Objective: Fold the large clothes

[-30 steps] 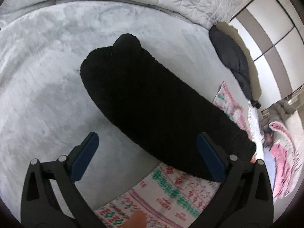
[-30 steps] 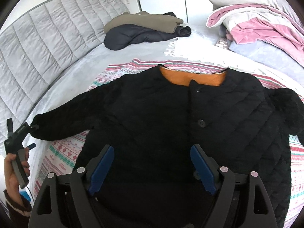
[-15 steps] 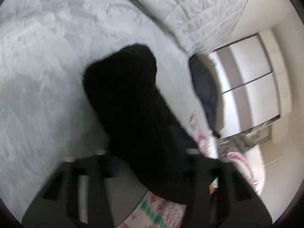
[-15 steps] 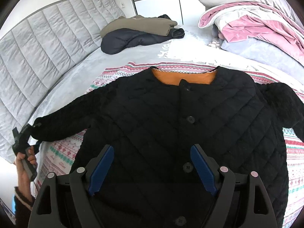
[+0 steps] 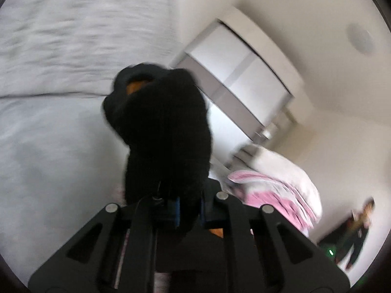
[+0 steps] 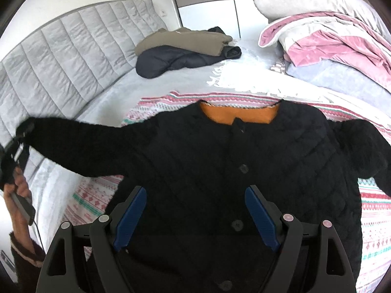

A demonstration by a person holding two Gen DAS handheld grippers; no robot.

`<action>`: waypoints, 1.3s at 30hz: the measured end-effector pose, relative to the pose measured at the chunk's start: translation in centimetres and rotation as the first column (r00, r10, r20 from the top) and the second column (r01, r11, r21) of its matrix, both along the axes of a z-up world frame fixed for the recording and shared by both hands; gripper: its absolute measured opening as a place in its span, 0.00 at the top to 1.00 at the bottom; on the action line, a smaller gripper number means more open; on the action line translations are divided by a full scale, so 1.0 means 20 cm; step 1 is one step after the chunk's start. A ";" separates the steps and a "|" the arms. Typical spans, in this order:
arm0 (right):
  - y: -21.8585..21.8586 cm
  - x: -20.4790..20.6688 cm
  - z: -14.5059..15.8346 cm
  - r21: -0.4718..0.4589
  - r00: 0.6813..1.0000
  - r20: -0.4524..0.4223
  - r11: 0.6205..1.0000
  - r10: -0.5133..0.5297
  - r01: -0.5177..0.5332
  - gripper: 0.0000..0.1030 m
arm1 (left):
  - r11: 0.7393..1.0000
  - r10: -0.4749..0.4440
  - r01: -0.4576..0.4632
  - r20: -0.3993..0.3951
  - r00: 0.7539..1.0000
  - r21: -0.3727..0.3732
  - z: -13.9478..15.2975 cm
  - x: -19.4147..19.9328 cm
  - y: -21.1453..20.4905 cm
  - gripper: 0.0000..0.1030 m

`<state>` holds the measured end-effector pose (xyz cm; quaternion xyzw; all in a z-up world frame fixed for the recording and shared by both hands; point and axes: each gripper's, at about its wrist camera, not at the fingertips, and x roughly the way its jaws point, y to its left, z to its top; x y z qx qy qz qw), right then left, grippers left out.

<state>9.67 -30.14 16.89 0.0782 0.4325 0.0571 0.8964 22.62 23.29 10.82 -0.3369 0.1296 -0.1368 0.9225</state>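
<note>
L claw [image 5: 188,211] tips buried in blurred sleeve [image 5: 166,131].

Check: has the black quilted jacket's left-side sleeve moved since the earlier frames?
Yes. The sleeve cuff, clamped by the left gripper, has risen off the grey bed toward the padded headboard.

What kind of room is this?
Most likely a bedroom: a bed with a padded headboard, a pillow on heaped bedding, and wardrobe doors behind. A black jacket lies spread on it.
</note>
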 end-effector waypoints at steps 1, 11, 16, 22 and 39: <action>-0.01 0.01 0.01 0.001 1.000 0.006 1.000 0.001 -0.001 0.18 | 0.998 -0.063 0.063 0.016 0.998 0.030 0.06 0.03 -0.13 0.88; -0.21 0.07 0.07 0.085 0.996 0.051 0.994 -0.072 0.067 0.18 | 0.875 -0.435 0.443 -0.083 0.897 0.194 -0.07 0.21 -1.14 0.88; -0.38 0.11 0.04 0.190 0.991 0.047 0.975 -0.126 0.115 0.18 | 0.799 -0.530 0.567 -0.212 0.821 0.201 -0.38 0.26 -1.44 0.88; -0.50 0.18 -0.09 0.306 0.989 -0.002 0.942 -0.148 0.141 0.18 | 0.702 -0.525 0.657 -0.425 0.738 0.274 -0.68 0.24 -1.65 0.64; -0.38 0.33 -0.45 0.319 0.976 -0.168 0.929 -0.141 0.189 0.18 | 0.815 -0.303 0.410 -0.302 0.904 0.410 -0.34 0.03 -1.03 0.13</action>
